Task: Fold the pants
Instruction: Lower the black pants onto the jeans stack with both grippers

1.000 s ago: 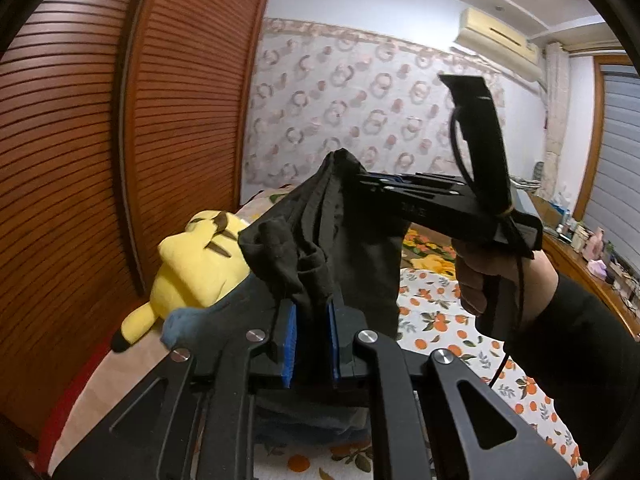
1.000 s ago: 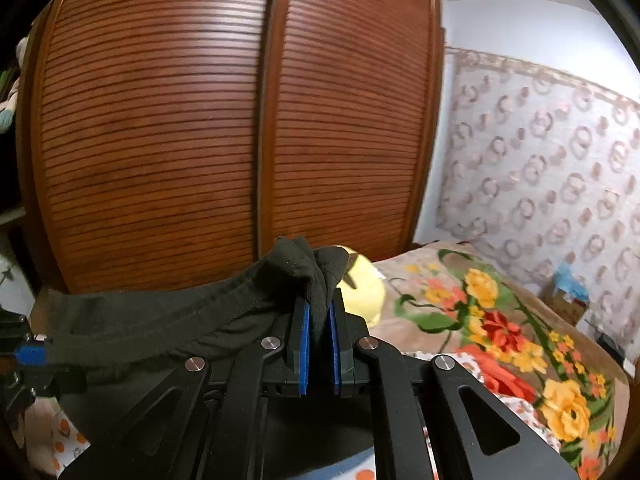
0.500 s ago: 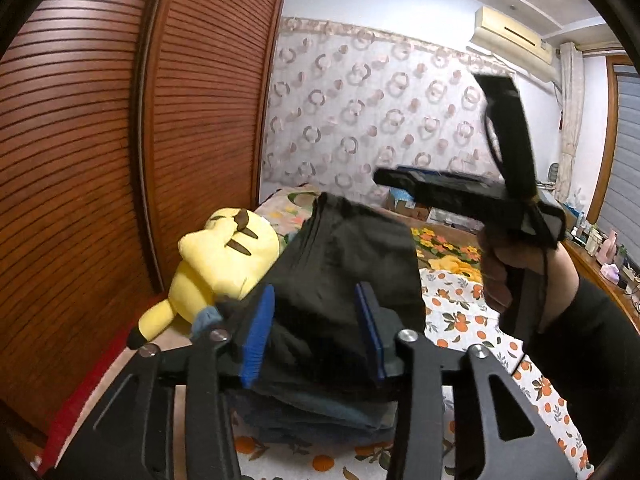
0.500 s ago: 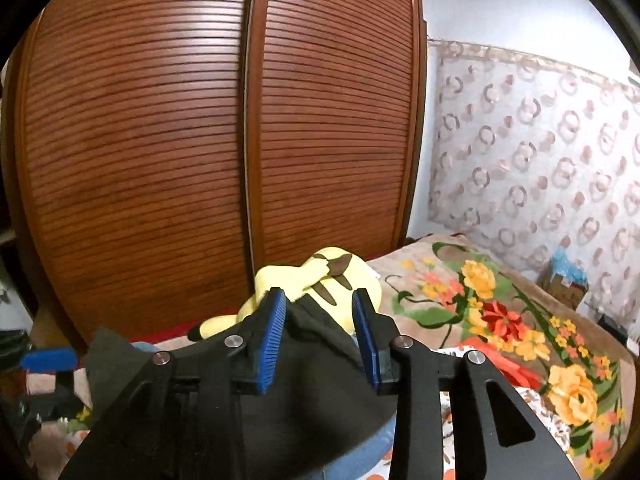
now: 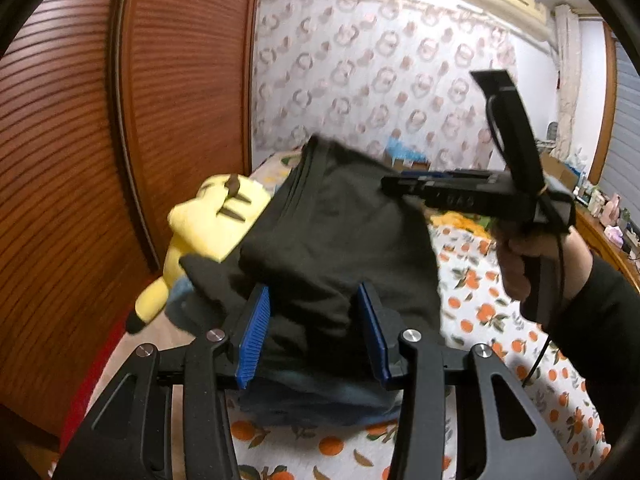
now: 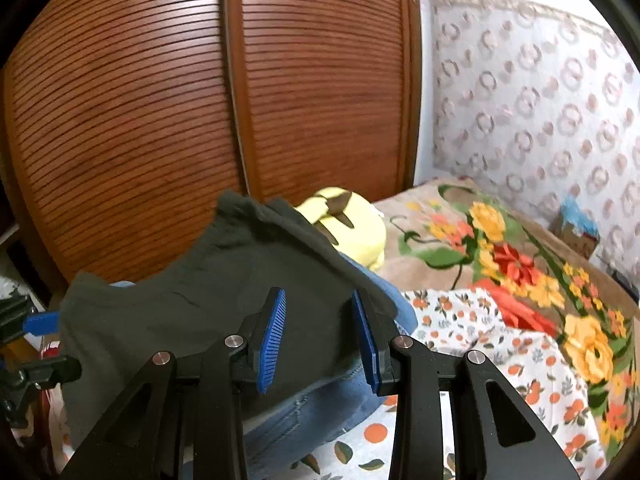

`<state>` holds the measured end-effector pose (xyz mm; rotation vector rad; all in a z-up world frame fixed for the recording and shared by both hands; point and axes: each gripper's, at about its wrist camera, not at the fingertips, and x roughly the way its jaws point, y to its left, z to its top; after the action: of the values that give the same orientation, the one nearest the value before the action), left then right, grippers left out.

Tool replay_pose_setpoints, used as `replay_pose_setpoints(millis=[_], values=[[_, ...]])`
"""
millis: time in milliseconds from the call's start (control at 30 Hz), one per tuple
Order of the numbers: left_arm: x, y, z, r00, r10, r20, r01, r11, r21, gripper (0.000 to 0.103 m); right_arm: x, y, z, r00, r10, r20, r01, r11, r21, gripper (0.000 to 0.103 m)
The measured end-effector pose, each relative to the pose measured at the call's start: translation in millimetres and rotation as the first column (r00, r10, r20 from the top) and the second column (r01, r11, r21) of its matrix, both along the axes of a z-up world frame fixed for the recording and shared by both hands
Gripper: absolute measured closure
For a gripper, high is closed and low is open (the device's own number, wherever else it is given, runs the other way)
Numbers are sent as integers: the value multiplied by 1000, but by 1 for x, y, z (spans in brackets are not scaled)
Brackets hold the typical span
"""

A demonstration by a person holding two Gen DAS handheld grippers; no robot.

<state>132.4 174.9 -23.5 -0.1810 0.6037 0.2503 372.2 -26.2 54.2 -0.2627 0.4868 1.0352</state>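
The pants (image 5: 336,240), dark and folded, lie on a stack of blue jeans (image 6: 320,408) straight ahead of both my claws. My left claw (image 5: 314,336) stands wide open, its blue pads (image 5: 252,336) on either side of the near edge of the pants, gripping nothing. My right claw (image 6: 318,334) is just as wide open, pads apart over the dark cloth, nothing held; whether the pads touch the cloth I cannot tell. From the left view I see the right claw reaching over the far right corner of the pants, with the hand (image 5: 532,264) on its grip. Beyond the pants to the left sits a yellow plush (image 5: 208,232), partly under a corner of the cloth. Everything rests on an orange-print sheet (image 5: 480,304), with a floral blanket (image 6: 500,248) right of my right claw and a wardrobe (image 6: 200,100) ahead.
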Motion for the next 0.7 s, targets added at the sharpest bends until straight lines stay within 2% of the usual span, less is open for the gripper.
replay_pose_setpoints(millis=[233,533,633,700], values=[[-5,-4,0,1000,-11,-9,11,1000,11,57,-10,0,7,999,-32,-19,32,999,27,67],[-18,-17,8,999,-50,-4,50,998,48,54,-65,-30,6,998,-67,10,66,996,63,67],[-24,-24,10,997,-71,5,71,996,53,42,-85,-42,7,996,-86,18,84,994,67,67],[-29,-29,11,996,-87,17,86,995,58,29,-96,-49,8,995,-97,23,95,993,74,67]])
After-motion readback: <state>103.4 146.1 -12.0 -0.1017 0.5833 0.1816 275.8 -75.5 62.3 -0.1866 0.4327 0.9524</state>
